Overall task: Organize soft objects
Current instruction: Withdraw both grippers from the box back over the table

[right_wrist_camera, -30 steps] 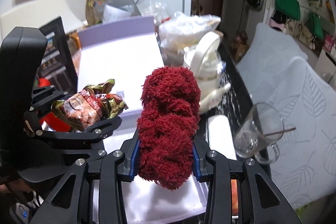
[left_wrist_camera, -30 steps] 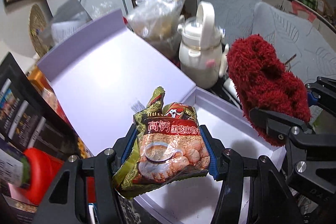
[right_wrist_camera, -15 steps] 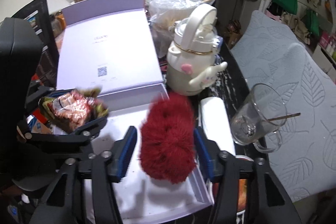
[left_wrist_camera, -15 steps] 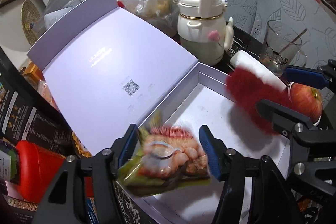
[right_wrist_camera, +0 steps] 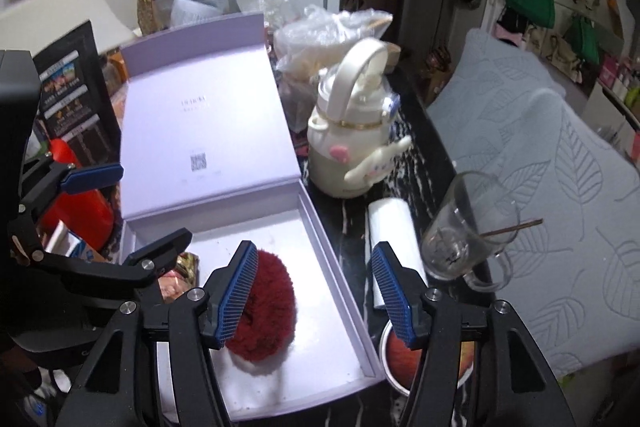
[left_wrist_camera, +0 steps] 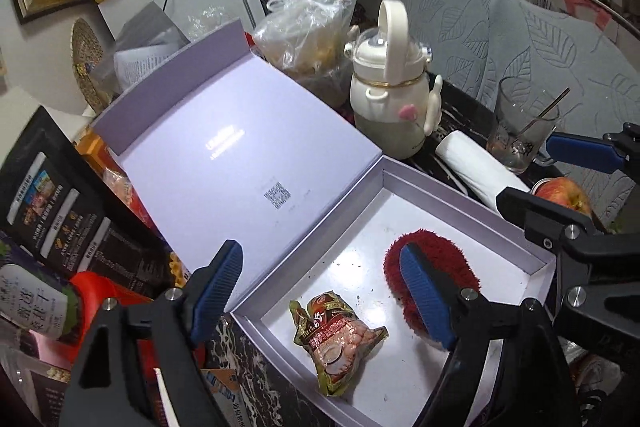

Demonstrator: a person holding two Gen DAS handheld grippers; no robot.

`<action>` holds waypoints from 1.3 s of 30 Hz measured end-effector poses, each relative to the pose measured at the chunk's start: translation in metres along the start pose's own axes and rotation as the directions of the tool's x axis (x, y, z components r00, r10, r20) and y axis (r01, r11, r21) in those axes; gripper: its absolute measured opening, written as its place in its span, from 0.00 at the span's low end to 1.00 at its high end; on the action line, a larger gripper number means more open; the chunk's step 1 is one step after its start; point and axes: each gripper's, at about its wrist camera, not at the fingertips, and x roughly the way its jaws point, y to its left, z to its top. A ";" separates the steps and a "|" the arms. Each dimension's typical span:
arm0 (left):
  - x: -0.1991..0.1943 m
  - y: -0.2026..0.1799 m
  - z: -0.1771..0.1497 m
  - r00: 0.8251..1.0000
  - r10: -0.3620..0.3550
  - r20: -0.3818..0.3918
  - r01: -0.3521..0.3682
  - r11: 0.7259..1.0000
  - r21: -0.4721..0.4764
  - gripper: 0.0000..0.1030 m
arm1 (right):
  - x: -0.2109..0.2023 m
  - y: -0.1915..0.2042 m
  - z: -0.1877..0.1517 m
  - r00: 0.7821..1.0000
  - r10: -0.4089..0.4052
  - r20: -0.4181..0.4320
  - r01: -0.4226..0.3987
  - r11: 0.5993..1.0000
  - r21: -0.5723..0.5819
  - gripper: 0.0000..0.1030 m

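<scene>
Left gripper [left_wrist_camera: 322,293]: fingers [left_wrist_camera: 218,283] wide apart and opening, nothing between the pads. Snack packet [left_wrist_camera: 340,339]: lies flat on the floor of the box, below and between the two fingers, nearer the right-hand one, touching neither.

Right gripper [right_wrist_camera: 316,293]: fingers [right_wrist_camera: 236,291] apart, empty. Red fluffy pad [right_wrist_camera: 262,311]: rests on the box floor, directly behind the left-hand finger and partly hidden by it, not gripped. In the left wrist view the same pad [left_wrist_camera: 436,267] sits behind that gripper's right-hand finger, well apart from the packet.

Open lilac box [left_wrist_camera: 420,183]: tray under both pairs of fingers, holding packet and pad; its lid [left_wrist_camera: 240,155] is folded back beyond the fingertips and shows a QR code.

Beyond the right-hand finger of the right gripper, on the dark marbled surface [right_wrist_camera: 420,155]: white roll [right_wrist_camera: 392,227] just beside the box wall; glass mug [right_wrist_camera: 468,227] with a thin rod in it, further right; apple [right_wrist_camera: 404,351] in a small dish, partly behind that finger.

Ahead of the fingertips: cream kettle-shaped bottle [right_wrist_camera: 352,143] with loop handle; clear plastic bag [right_wrist_camera: 328,31] behind it.

Left of the box: red bottle [right_wrist_camera: 76,203]; black printed carton [left_wrist_camera: 60,211].

Right edge: grey leaf-patterned cloth [right_wrist_camera: 560,155].
</scene>
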 end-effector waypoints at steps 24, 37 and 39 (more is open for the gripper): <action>-0.175 0.007 -0.002 0.957 0.024 0.287 -0.018 1.000 -0.022 0.79 | -0.172 -0.014 -0.003 0.969 -0.041 0.242 0.039 0.999 0.013 0.58; -0.237 -0.029 -0.050 0.929 -0.052 0.367 0.039 0.998 0.042 0.79 | -0.228 -0.017 -0.061 0.963 -0.066 0.263 0.064 0.998 0.015 0.61; -0.244 -0.038 -0.060 0.928 -0.075 0.366 0.057 0.997 0.061 0.80 | -0.233 -0.017 -0.072 0.963 -0.066 0.260 0.064 0.998 0.015 0.61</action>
